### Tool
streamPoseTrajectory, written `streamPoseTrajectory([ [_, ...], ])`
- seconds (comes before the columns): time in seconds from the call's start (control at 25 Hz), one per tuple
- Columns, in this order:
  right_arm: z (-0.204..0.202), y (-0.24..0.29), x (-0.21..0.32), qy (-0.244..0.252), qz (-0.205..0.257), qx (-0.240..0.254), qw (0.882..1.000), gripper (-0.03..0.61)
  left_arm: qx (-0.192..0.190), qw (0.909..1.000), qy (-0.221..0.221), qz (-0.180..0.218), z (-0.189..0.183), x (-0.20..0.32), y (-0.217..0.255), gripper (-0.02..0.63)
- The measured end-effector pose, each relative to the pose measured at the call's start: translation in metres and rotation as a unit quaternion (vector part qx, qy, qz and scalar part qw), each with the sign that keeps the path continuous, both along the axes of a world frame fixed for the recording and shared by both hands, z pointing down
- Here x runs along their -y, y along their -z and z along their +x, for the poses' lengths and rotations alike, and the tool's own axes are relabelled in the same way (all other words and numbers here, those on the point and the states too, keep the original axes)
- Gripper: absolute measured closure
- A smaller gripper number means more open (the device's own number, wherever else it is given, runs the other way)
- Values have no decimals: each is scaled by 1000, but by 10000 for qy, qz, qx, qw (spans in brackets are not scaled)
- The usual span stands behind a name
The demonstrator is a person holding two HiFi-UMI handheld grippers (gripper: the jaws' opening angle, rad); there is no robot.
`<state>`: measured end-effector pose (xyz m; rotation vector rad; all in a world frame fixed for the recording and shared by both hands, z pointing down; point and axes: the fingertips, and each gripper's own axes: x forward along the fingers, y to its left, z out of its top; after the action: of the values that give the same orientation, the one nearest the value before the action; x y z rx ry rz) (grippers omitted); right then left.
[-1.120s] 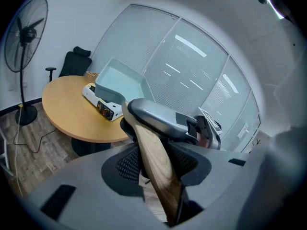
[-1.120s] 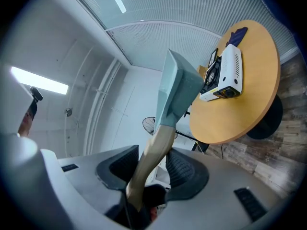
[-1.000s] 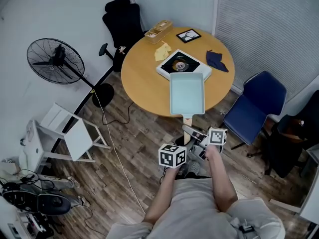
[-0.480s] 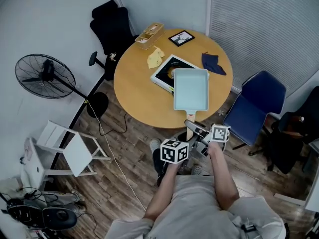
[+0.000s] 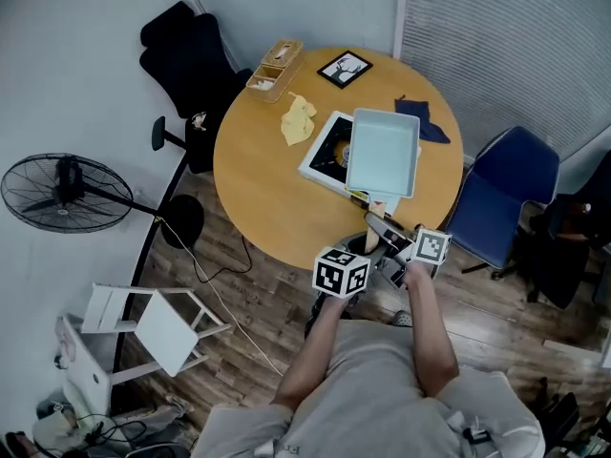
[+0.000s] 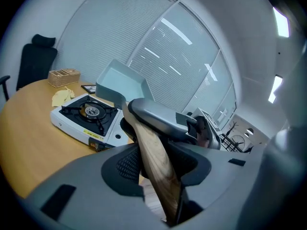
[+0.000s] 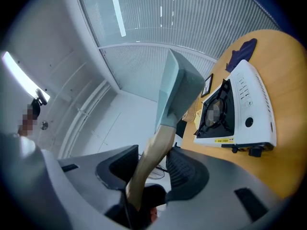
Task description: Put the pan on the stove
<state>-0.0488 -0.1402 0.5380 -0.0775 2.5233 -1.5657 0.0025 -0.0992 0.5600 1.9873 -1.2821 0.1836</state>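
A light blue rectangular pan (image 5: 384, 153) hangs in the air over the right part of the white portable gas stove (image 5: 326, 151) on the round wooden table (image 5: 258, 198). Its wooden handle (image 5: 378, 206) points back toward me. Both grippers grip that handle. In the head view my left gripper (image 5: 367, 248) and right gripper (image 5: 393, 252) sit close together at the table's near edge. In the left gripper view the handle (image 6: 152, 153) runs between the pads up to the pan (image 6: 120, 83), above the stove (image 6: 88, 114). The right gripper (image 7: 152, 163) clamps the handle below the pan (image 7: 175, 90), beside the stove (image 7: 240, 109).
On the table lie a yellow cloth (image 5: 298, 119), a dark blue cloth (image 5: 427, 122), a wooden box (image 5: 270, 68) and a small framed picture (image 5: 345, 68). A blue chair (image 5: 506, 198) stands at the right, a black office chair (image 5: 186, 60) at the back left, a floor fan (image 5: 62, 194) farther left.
The pan has travelled from over the table's near edge to above the stove. Both grippers came forward with it, still clamped on the handle.
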Motion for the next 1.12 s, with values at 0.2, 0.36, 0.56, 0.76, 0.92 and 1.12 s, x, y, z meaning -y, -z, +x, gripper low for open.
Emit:
streamPoseTrajectory([
  [0.2, -50, 0, 20, -352, -112, -19, 9993, 391, -84, 9994, -335, -79, -52, 16, -2, 440],
  [0.36, -89, -3, 28, -586, -111, -80, 9982, 391, -177, 9982, -556, -115, -93, 22, -4, 442],
  [0.56, -118, -12, 31, -890, -177, -178, 9957, 391, -219, 9962, -829, -160, -125, 22, -9, 442],
  [0.76, -137, -22, 30, -1182, -308, -207, 9923, 388, -239, 9932, -1120, -199, -148, 18, -16, 440],
  [0.92, -139, -29, 24, -1367, -449, -398, 9888, 388, -326, 9914, -1259, -171, -152, 12, -15, 440],
  [1.12, -141, -29, 18, -1435, -373, -348, 9883, 387, -301, 9904, -1344, -131, -155, 6, -19, 440],
])
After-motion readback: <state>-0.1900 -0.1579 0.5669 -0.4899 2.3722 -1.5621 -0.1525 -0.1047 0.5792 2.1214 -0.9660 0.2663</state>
